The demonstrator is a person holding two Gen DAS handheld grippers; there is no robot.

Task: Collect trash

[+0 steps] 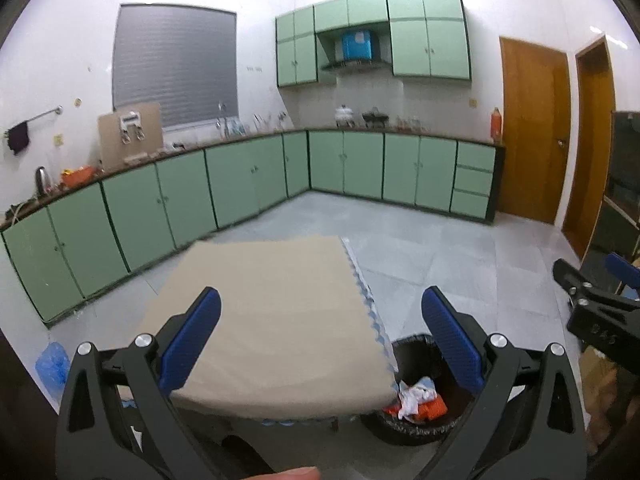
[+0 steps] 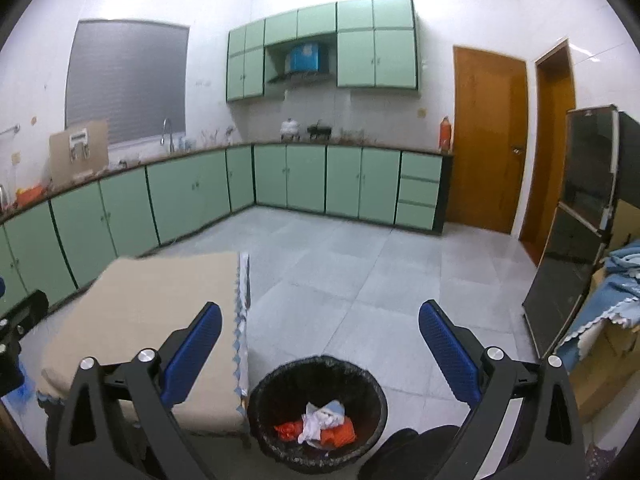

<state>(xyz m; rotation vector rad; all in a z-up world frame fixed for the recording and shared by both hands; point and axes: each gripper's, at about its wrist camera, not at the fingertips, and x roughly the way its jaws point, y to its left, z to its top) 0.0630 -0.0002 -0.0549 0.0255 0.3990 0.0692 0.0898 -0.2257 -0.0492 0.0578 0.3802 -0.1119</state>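
Below, trash (image 2: 320,424) lies in the bin (image 2: 256,400) between the right gripper (image 2: 320,344) jaws; both grippers' jaws released

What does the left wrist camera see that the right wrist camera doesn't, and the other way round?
Only the left view shows a dark cloth on a wall rail, a kettle on the counter and a blue bag on the floor. Only the right view shows the black fridge and blue fabric beside it. Both show the beige-covered table, the black bin holding orange and white trash, green cabinets, and open, empty grippers: left gripper, right gripper.
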